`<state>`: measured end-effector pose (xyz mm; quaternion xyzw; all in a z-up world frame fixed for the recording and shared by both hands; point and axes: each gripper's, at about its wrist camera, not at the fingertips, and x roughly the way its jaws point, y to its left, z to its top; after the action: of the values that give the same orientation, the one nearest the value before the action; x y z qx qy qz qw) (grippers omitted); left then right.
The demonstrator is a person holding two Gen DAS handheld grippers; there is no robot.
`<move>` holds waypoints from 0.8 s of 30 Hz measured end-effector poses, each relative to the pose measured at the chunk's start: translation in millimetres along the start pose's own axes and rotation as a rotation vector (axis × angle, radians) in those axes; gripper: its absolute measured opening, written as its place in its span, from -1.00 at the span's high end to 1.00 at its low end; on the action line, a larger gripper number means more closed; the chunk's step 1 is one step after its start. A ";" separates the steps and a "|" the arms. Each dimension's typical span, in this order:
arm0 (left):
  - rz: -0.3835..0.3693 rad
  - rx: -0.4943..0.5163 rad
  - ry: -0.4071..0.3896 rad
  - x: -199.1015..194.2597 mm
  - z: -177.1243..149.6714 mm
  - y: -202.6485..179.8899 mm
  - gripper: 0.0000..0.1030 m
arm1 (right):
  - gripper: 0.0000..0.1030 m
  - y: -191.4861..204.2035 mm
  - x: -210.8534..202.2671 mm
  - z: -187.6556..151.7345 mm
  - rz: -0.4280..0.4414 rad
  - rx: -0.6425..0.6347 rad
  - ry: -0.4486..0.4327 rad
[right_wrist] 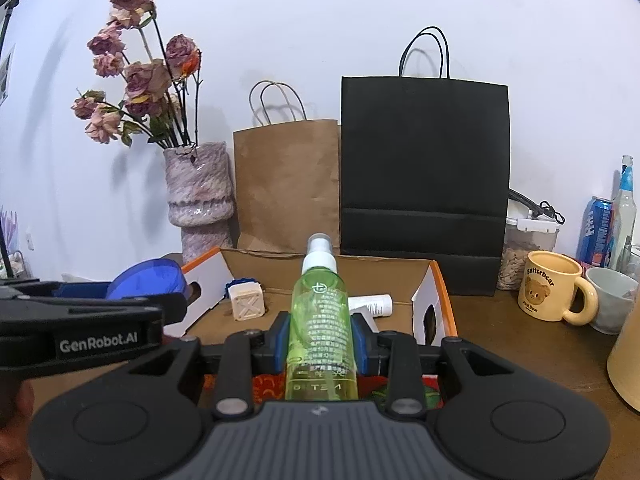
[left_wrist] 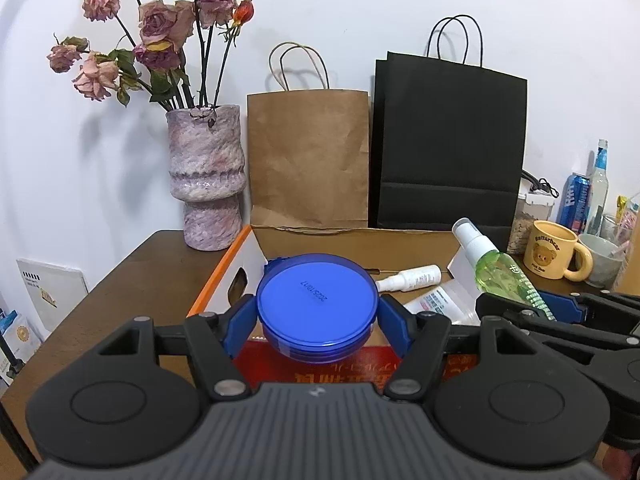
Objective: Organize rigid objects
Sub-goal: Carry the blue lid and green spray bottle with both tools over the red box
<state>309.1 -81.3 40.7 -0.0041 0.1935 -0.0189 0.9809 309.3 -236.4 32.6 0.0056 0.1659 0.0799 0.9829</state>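
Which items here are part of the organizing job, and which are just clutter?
Job:
- blue-lidded jar, clamped in left gripper
- green spray bottle, clamped in right gripper
- cardboard box
- white bottle and cream cube in it

Clutter:
- vase
- brown bag
- black bag
- yellow mug

The cardboard box (right_wrist: 328, 276) stands open on top, its floor mostly bare. The brown bag (right_wrist: 286, 184) and black bag (right_wrist: 424, 184) wall off the table's (right_wrist: 516, 344) far edge; the vase (right_wrist: 198, 200) blocks the far-left corner and the yellow mug (right_wrist: 550, 286) the right side.
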 end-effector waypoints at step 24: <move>0.021 -0.058 -0.006 68.7 28.3 6.3 -0.31 | 0.41 -10.3 72.6 21.4 0.003 0.008 -0.001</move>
<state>383.6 -77.6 40.7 -0.0306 0.1911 -0.0027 0.9811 385.6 -234.7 28.8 0.0098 0.1656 0.0807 0.9828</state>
